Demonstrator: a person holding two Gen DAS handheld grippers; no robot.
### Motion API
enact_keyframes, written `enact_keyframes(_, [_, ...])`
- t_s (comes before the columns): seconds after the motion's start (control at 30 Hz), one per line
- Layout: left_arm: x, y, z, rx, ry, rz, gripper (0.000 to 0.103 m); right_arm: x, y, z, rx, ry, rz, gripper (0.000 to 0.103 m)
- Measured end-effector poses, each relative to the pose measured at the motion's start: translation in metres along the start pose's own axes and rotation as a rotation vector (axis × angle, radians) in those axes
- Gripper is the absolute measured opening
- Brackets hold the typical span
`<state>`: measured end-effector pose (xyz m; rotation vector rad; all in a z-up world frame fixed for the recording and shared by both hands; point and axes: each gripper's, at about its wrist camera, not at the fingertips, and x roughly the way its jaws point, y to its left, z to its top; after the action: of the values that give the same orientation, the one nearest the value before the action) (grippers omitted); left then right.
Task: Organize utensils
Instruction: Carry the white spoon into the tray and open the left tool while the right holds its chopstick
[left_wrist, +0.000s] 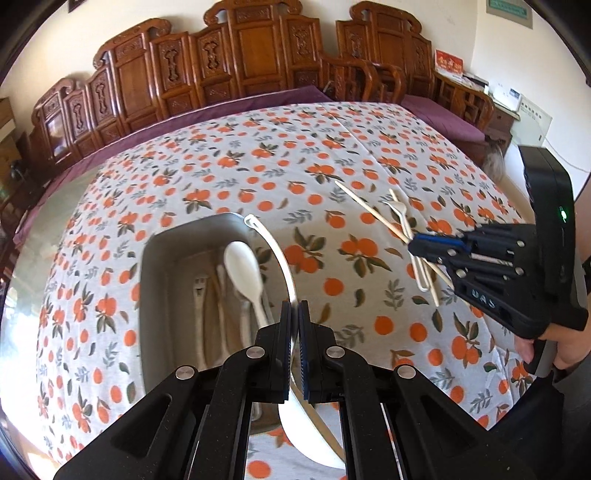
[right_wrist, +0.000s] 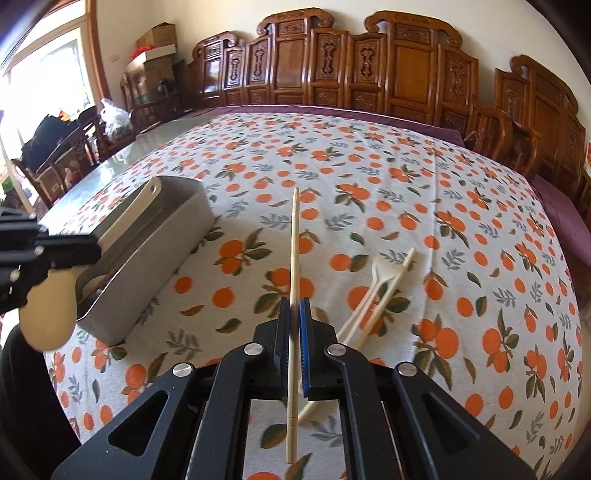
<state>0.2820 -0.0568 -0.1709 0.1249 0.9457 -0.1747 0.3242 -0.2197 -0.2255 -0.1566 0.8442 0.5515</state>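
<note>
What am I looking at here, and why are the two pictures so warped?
No robot: a person carries two handheld grippers, each with a fisheye camera looking along its jaws. The left gripper is shut on a white spatula above a grey bin already holding a white spoon. The right gripper is shut on a wooden chopstick. A fork and another chopstick lie on the orange-print tablecloth.

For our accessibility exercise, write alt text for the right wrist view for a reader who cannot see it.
The right gripper is shut on a single chopstick above an orange-print tablecloth. A pale fork and another chopstick lie to its right; the grey metal tray sits to its left.
</note>
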Motion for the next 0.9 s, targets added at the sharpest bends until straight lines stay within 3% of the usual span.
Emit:
enact_keyframes(0.37, [0.002, 0.047, 0.002, -0.038, -0.007, 0.053, 0.003, 0.006, 0.007, -0.002, 0.000, 0.012, 0.003, 0.006])
enact_keyframes(0.6, [0.030, 0.072, 0.000, -0.031, 0.047, 0.131, 0.003, 0.007, 0.014, 0.001, -0.017, 0.009, 0.015, 0.006])
enact_keyframes(0.9, [0.054, 0.082, -0.010, -0.045, 0.100, 0.147, 0.003, 0.003, 0.021, 0.005, -0.030, -0.009, 0.035, 0.006])
